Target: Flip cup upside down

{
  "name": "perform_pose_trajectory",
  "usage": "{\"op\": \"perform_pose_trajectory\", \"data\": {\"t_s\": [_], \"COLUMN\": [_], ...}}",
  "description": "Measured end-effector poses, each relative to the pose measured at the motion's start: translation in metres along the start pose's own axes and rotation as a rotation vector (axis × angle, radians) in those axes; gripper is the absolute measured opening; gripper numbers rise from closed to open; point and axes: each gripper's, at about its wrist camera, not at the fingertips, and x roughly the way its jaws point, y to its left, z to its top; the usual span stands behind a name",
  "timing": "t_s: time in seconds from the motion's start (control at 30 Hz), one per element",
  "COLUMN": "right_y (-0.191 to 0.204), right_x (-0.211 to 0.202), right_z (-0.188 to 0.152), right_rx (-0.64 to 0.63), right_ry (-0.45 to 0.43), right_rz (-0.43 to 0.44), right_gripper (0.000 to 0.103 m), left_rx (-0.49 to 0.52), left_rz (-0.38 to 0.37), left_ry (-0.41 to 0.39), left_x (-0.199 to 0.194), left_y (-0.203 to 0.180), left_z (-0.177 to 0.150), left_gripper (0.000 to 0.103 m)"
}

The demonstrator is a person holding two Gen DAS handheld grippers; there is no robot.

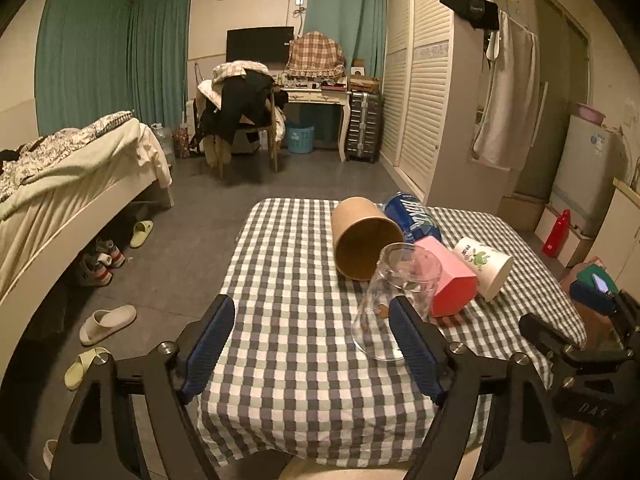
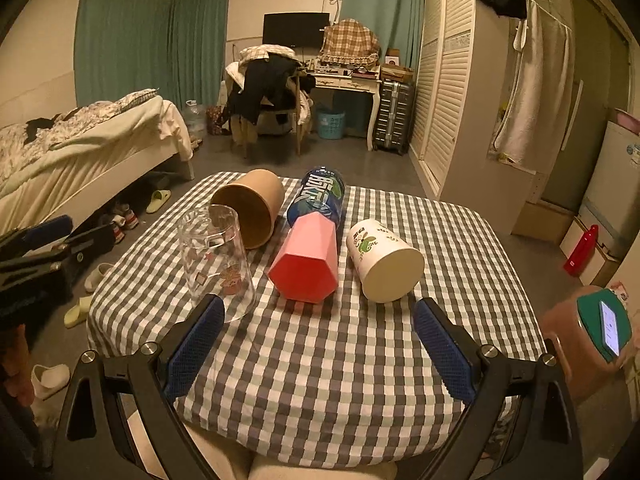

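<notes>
Both hand-held grippers, left (image 1: 312,346) and right (image 2: 318,346), gape empty. Risk: glass cup (image 2: 216,264) is slick, could slip, knocking pink cup (image 2: 308,260).

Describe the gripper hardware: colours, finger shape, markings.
Both alike: left gripper and right gripper have black angular frames with triangular cutouts, silver round bolts at the joints, and flat fingers faced with blue textured pads. No cables or sleeves visible.
</notes>
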Motion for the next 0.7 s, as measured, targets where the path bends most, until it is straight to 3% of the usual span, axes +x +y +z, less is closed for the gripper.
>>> {"op": "perform_pose_trajectory", "data": {"t_s": [0.1,0.23,0.7], "right_y": [-0.001,-0.001,-0.006], "right_x": [0.003,0.005,0.008], "right_z": [0.002,0.006,0.008], "right_rx": [0.007,0.016,0.031], "right_ry": [-0.006,-0.015,-0.014], "right_rz": [-0.011,-0.023,-0.052], "right_gripper": [0.097,0.102,0.103], "left_rx": [0.001,-0.016,-0.015], "left_rz": [0.021,0.026,0.042], "left_ry": [0.003,0.01,0.019], "left_x": [0.003,0.006,0.006], "left_y": [0.002,0.007,0.011], "left_z": [-0.001,-0.002,-0.002], "left_gripper": [0.092,0.095,0.098]}}
